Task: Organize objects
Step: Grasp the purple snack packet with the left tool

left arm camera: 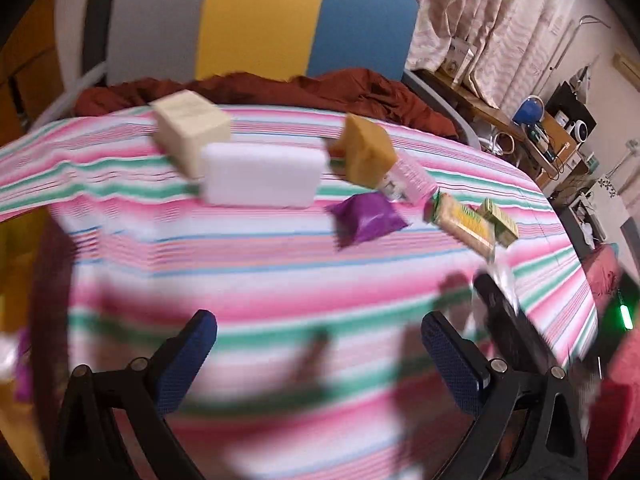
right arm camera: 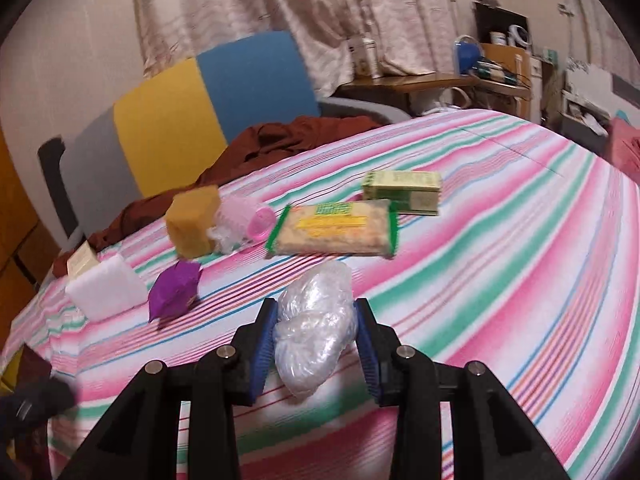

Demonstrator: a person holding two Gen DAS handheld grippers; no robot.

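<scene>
Right gripper (right arm camera: 316, 344) is clamping a crumpled clear plastic bag (right arm camera: 314, 332). The bag is looking translucent, whitish, wrinkled into a loose bundle; it is bulging forward above the blue pads (right arm camera: 262, 354) and hanging a little below them. Both pads are pressing against its sides. The bundle is sitting over the striped bedcover (right arm camera: 500, 280); whether its lower end is touching the cloth cannot be told.

Left gripper (left arm camera: 320, 348) is standing wide apart with nothing between its fingers (left arm camera: 188, 352), hovering over bare striped cloth. This view is blurring with motion.

Ahead of the held bag, in the right wrist view: a flat cracker packet (right arm camera: 334, 230) with green ends is lying just beyond, and a green-and-cream box (right arm camera: 402, 192) is lying behind it, touching or nearly so. To the left, an orange-tan block (right arm camera: 192, 220) is sitting against a pink ribbed container (right arm camera: 246, 222) lying on its side. Nearer left, a purple wrapper (right arm camera: 174, 290) is lying beside a white block (right arm camera: 106, 288), with a cream box (right arm camera: 82, 262) partly hidden behind that block.

A rust-brown cloth (right arm camera: 280, 140) is bunching along the far edge of the bed, in front of a grey, yellow and blue headboard (right arm camera: 200, 108).
</scene>
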